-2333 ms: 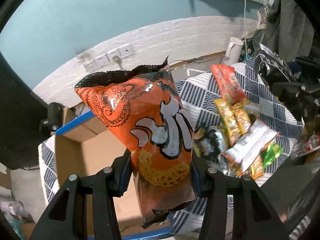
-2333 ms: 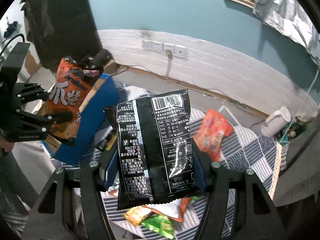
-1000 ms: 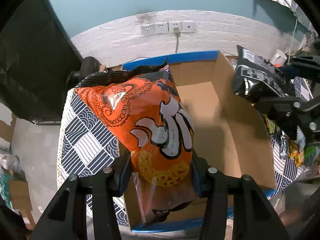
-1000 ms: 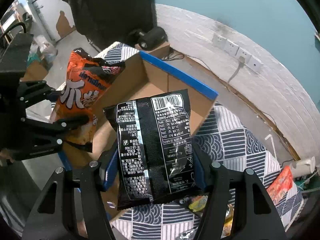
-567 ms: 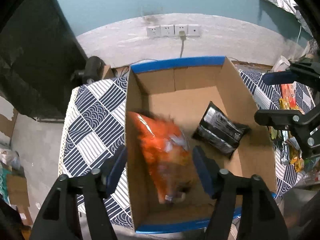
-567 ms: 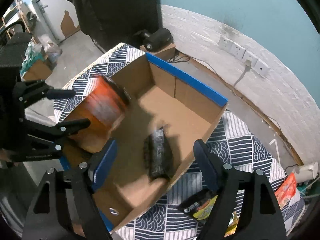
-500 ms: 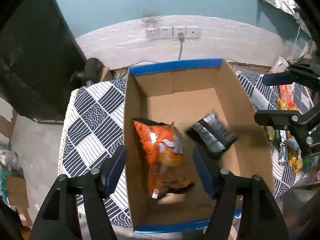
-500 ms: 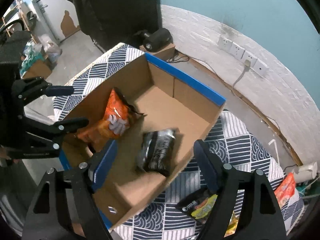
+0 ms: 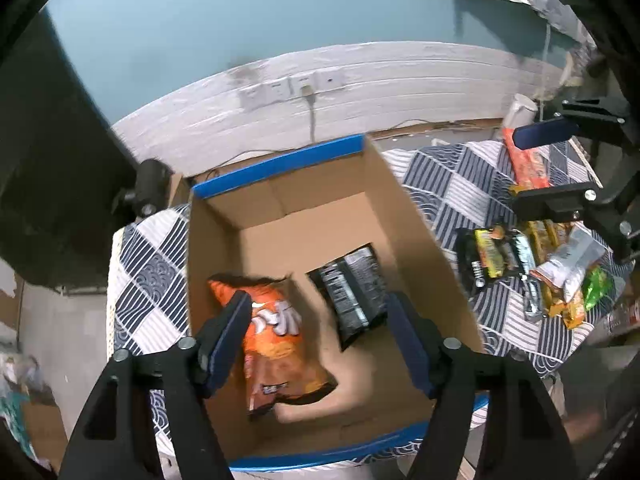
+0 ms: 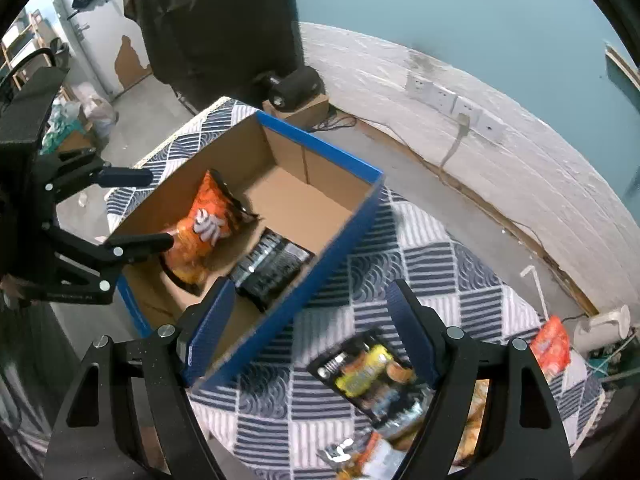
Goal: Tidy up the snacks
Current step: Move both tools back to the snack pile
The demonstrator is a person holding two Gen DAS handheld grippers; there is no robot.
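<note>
A: What fills the left wrist view?

B: A rectangular cardboard box (image 9: 416,216) with plain brown walls and blue-taped rims, sitting on a counter (image 9: 148,256) covered in a navy-and-white patchwork cloth. Two snack packets lie flat on its floor, side by side: a crinkled, glossy orange chip bag (image 9: 276,340) on the left and a shiny black packet (image 9: 352,292) printed with white text on the right.

A: And the grippers?

B: The left gripper (image 9: 320,340) hangs above the box, its black arms ending in blue pads, jaws spread wide and holding nothing. The right gripper (image 10: 310,328) sits over the box's near wall and the cloth, jaws likewise wide and empty.

A: Anything outside the box?

B: A loose heap of foil snack packets (image 9: 536,268) on the cloth to the box's right, among them a black packet with yellow print (image 10: 368,372) and a flat orange-red one (image 10: 550,346) farther off
</note>
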